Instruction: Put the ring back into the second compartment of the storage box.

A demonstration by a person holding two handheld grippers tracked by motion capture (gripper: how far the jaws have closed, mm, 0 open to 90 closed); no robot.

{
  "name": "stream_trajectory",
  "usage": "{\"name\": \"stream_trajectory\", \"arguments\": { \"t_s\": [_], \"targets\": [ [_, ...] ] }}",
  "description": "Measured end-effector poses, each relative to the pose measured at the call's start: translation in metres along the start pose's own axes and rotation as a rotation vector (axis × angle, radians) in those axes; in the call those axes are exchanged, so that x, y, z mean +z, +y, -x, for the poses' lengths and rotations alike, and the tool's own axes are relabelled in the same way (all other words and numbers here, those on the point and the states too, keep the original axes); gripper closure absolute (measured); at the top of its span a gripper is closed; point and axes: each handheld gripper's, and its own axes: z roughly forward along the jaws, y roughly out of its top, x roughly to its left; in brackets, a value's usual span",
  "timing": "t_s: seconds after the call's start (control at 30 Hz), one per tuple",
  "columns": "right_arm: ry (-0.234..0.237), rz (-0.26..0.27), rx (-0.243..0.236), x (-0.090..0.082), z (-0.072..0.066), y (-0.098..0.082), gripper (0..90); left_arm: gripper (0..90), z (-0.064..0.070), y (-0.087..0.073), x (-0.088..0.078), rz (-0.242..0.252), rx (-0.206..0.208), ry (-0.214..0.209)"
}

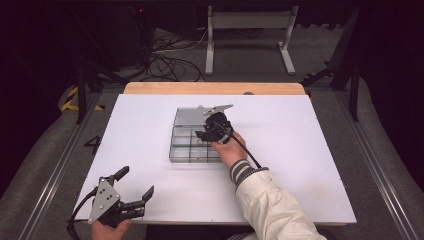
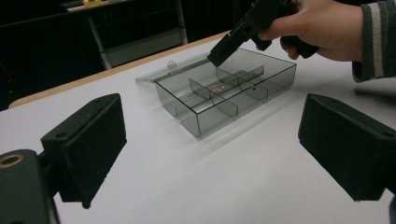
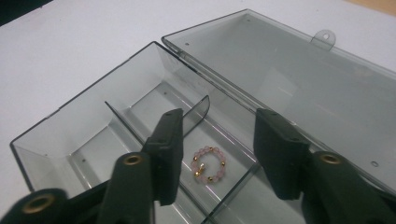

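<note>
Bracelet (image 3: 208, 164) lies in a compartment of the open box (image 3: 70, 135), right gripper (image 3: 217, 154) parted above it, pads clear. Left gripper (image 1: 131, 192) waits apart; the lid (image 3: 289, 79) looks left to shut.

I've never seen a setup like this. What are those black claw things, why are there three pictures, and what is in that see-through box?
There is no robot here. A person sits at a white table and holds a two-jaw tool in each hand.

The high view looks down from above. The other two pictures come from small cameras riding on the tools, each looking along its own black jaws.

The left hand-held gripper rests near the table's front edge, jaws open, holding nothing. The right hand-held gripper is over a clear plastic organiser box with dividers; its lid lies folded open flat behind it.

In one compartment lies a small ring of pink and gold beads. The right jaws stand apart on either side above it, not touching it, so nothing is held at this moment.
</note>
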Motion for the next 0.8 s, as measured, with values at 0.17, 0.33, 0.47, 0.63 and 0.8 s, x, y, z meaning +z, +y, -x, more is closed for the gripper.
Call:
{"name": "stream_trajectory", "arguments": {
  "t_s": [0.17, 0.33, 0.47, 0.63, 0.8],
  "targets": [
    [0.049, 0.024, 0.005, -0.014, 0.000, 0.004, 37.5, 8.0, 0.000, 0.000, 0.000, 0.002, 0.001, 0.001],
    [0.061, 0.055, -0.022, -0.030, -0.001, 0.006, 30.7, 8.0, -0.001, 0.000, 0.000, 0.002, 0.001, 0.001],
    [0.062, 0.074, -0.041, -0.040, -0.003, 0.006, 29.2, 8.1, -0.001, 0.000, 0.000, 0.000, 0.000, 0.003],
    [0.063, 0.090, -0.052, -0.049, -0.005, 0.005, 28.3, 8.0, -0.001, 0.000, 0.001, 0.001, 0.000, 0.003],
    [0.062, 0.097, -0.075, -0.055, -0.008, 0.006, 27.5, 8.0, -0.001, 0.000, 0.001, 0.000, -0.001, 0.002]
  ]
}}
